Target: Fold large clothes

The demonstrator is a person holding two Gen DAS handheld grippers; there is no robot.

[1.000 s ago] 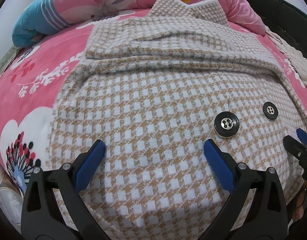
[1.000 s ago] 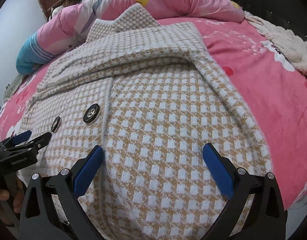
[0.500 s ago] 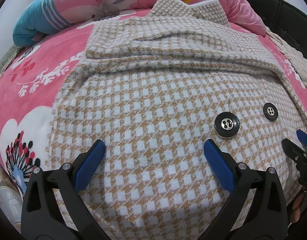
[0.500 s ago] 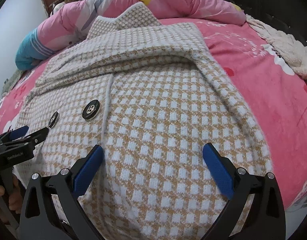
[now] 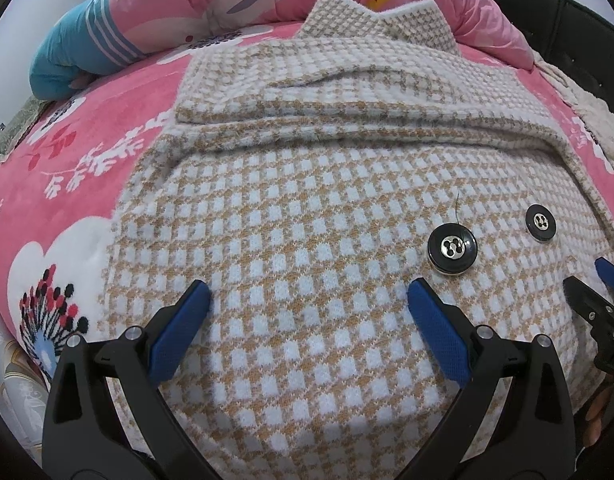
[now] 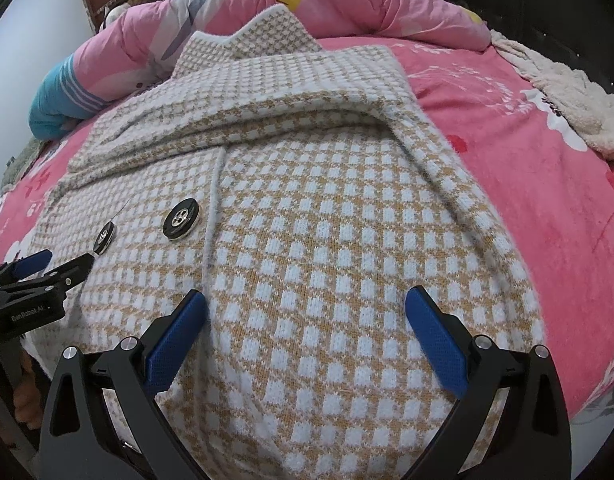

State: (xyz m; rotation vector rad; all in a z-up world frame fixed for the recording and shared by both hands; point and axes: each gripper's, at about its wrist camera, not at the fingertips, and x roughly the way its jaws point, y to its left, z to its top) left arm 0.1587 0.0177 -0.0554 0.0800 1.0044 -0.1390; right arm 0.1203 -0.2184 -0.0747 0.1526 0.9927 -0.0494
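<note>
Left gripper [image 5: 309, 316] and right gripper [image 6: 307, 318] sit side by side, both pointing forward and low, each with its 2 blue-padded fingers [image 5: 183, 326] spread wide apart, nothing pinched between either pair.

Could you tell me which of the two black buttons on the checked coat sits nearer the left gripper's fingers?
The larger-looking button, just beyond the left gripper's right-hand fingertip. The other button sits farther out on the coat, toward the right gripper.
</note>
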